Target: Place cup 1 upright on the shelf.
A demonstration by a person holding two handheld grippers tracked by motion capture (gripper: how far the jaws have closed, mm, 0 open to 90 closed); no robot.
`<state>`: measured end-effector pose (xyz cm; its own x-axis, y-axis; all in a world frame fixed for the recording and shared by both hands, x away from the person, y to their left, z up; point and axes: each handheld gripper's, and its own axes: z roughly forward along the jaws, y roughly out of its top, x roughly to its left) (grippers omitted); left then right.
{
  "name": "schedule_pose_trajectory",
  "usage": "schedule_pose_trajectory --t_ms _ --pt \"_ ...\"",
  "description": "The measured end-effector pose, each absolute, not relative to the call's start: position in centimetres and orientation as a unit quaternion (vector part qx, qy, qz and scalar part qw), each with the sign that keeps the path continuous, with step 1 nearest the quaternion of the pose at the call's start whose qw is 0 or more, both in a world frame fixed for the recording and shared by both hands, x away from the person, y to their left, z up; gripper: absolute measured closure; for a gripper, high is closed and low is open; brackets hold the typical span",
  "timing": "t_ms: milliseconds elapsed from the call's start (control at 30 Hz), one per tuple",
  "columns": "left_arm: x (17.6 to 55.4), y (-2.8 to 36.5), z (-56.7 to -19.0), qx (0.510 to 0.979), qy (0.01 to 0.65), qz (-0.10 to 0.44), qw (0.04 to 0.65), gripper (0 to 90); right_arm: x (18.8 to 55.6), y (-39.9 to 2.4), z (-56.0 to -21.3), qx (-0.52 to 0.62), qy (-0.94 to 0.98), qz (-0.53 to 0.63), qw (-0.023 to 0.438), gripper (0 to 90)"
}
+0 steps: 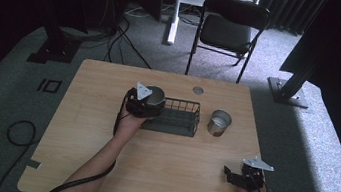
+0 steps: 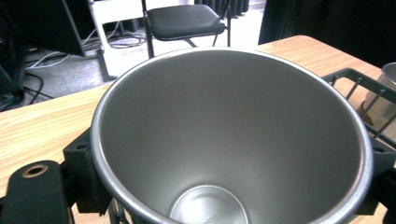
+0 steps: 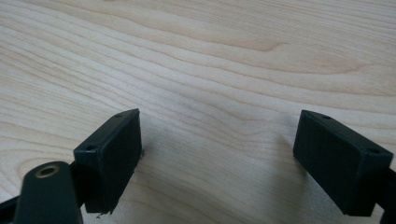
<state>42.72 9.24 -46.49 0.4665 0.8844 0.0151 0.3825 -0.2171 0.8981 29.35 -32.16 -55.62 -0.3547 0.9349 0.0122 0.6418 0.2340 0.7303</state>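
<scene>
High view: left forearm (image 1: pixel 99 159) entering from the bottom edge, slanting up and right toward frame centre, left hand (image 1: pixel 130 120) wrapped under the left gripper (image 1: pixel 146 103). Jaws clamped on a steel cup (image 1: pixel 155 96), held upright at the left end of a black wire basket (image 1: pixel 178 117) in mid-table (image 1: pixel 110 82). Second steel cup (image 1: pixel 219 122) standing just right of the basket. At lower right, right gripper (image 1: pixel 229 175) lying low near the table edge, pointing left, jaws spread with nothing between.

Left gripper view: looking down into the steel cup (image 2: pixel 233 135), black pads (image 2: pixel 86 172) pressing its rim at both sides, basket wire (image 2: pixel 359 88) at right.

Right gripper view: right gripper (image 3: pixel 219 163) tilted down at bare wood, jaws wide apart, empty.
</scene>
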Motion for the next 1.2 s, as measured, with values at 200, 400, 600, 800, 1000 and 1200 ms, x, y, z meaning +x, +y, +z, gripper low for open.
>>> schedule_pose_trajectory --t_ms 200,400,600,800,1000,1200 --pt "42.5 9.6 -45.9 0.725 0.425 0.276 0.466 2.3 29.4 -32.2 -55.6 0.523 0.754 0.331 0.222 14.9" --pt "41.9 9.7 -45.7 0.731 0.418 0.281 0.461 2.3 29.4 -32.2 -55.6 0.523 0.754 0.331 0.222 14.9" --pt "41.5 10.1 -45.7 0.732 0.416 0.285 0.459 0.3 29.4 -32.2 -55.6 0.523 0.754 0.331 0.221 14.9" --pt "41.0 10.6 -45.6 0.732 0.418 0.281 0.458 0.3 29.4 -32.2 -55.6 0.523 0.754 0.330 0.221 14.9" --pt "40.4 11.4 -45.7 0.732 0.421 0.277 0.458 0.3 29.4 -32.1 -55.6 0.523 0.754 0.330 0.222 14.9" --pt "39.6 12.2 -45.7 0.729 0.419 0.277 0.465 0.4 29.4 -32.1 -55.6 0.523 0.754 0.330 0.222 14.9"
